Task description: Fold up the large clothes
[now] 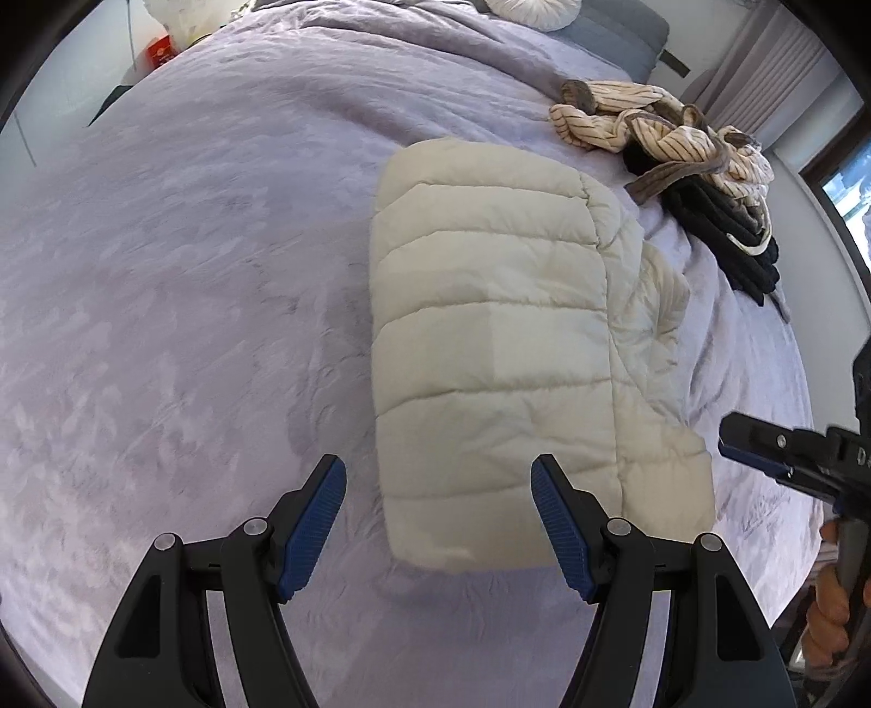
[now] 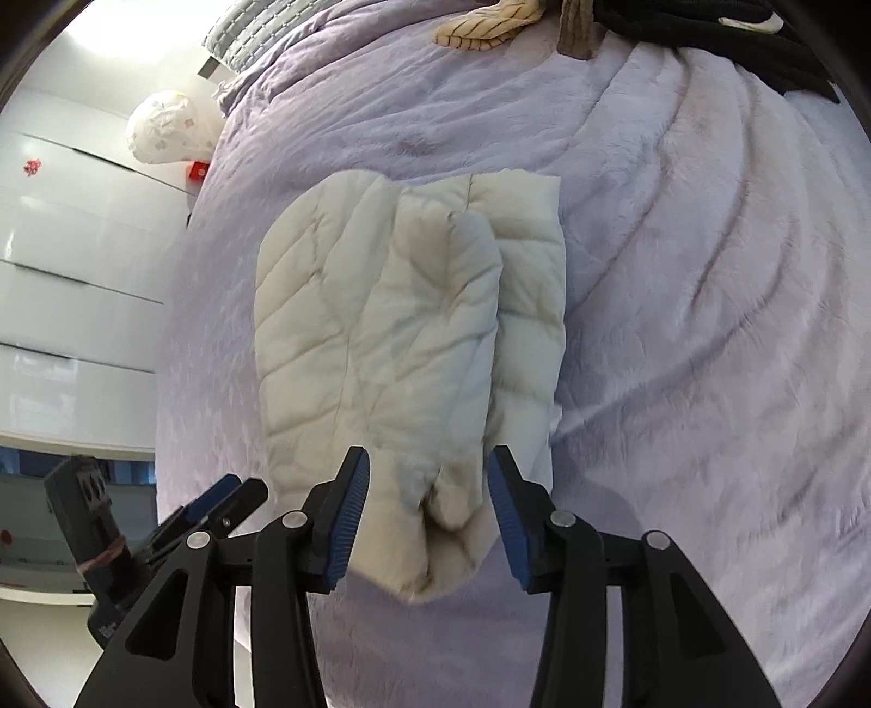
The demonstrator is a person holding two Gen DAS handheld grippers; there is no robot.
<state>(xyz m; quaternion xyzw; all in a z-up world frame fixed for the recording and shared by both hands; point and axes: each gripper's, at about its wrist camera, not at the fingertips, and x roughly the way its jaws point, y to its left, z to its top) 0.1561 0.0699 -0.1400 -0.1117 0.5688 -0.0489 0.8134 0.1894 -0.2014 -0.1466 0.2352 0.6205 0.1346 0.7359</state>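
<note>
A cream quilted puffer jacket (image 1: 490, 337) lies folded into a long block on the lilac bedspread (image 1: 190, 299). My left gripper (image 1: 438, 474) hovers open above the jacket's near left corner, with nothing pressed between its blue pads. In the right wrist view the jacket (image 2: 392, 327) runs away from me with a sleeve folded on top. My right gripper (image 2: 429, 463) is open over the jacket's near end; the fabric bulges up between the fingers (image 2: 348, 512), but the pads do not press it. Each gripper shows in the other's view: the right gripper (image 1: 762, 452) and the left gripper (image 2: 218, 501).
A heap of clothes, cream striped (image 1: 642, 125) over black (image 1: 729, 234), sits at the bed's far right. Pillows (image 1: 615, 32) lie at the head. White wardrobe doors (image 2: 71, 272) stand beyond the bed's left edge. A person's hand (image 1: 833, 615) holds the right gripper's handle.
</note>
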